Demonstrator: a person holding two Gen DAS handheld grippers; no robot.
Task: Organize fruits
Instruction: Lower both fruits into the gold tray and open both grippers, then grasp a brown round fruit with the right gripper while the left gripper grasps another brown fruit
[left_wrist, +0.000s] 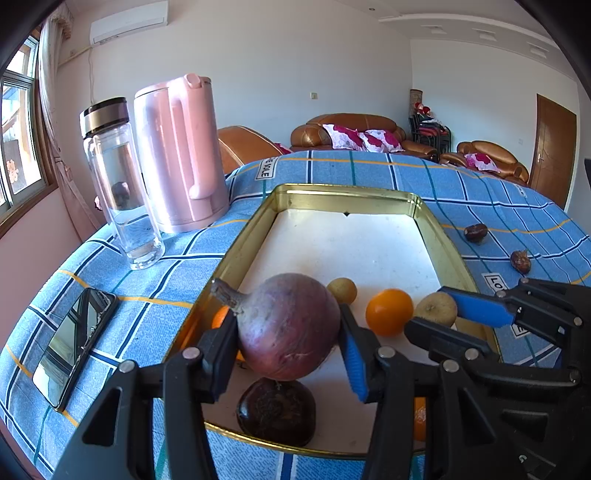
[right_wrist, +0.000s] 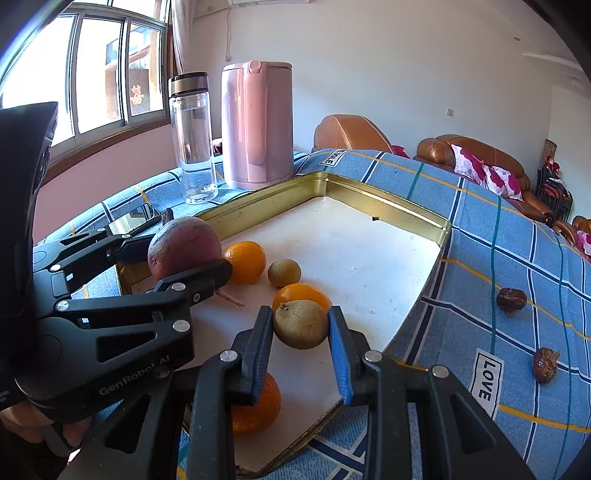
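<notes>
A gold-rimmed tray (left_wrist: 236, 254) with a white floor sits on the blue plaid cloth; it also shows in the right wrist view (right_wrist: 388, 206). My left gripper (left_wrist: 288, 332) is shut on a large purple-red round fruit (left_wrist: 291, 325) with a stem, held just above the tray's near end (right_wrist: 183, 245). My right gripper (right_wrist: 301, 328) is shut on a small brown-green fruit (right_wrist: 301, 323) over the tray (left_wrist: 436, 308). Oranges (left_wrist: 388, 311) (right_wrist: 245, 260), another small green-brown fruit (right_wrist: 283, 272) and a dark chestnut-like fruit (left_wrist: 276, 411) lie in the tray.
Two dark brown fruits (right_wrist: 511, 298) (right_wrist: 545, 363) lie on the cloth right of the tray. A pink kettle (left_wrist: 179, 155), a clear bottle (left_wrist: 118, 184) and a phone (left_wrist: 74, 343) stand left of the tray. Sofas stand behind the table.
</notes>
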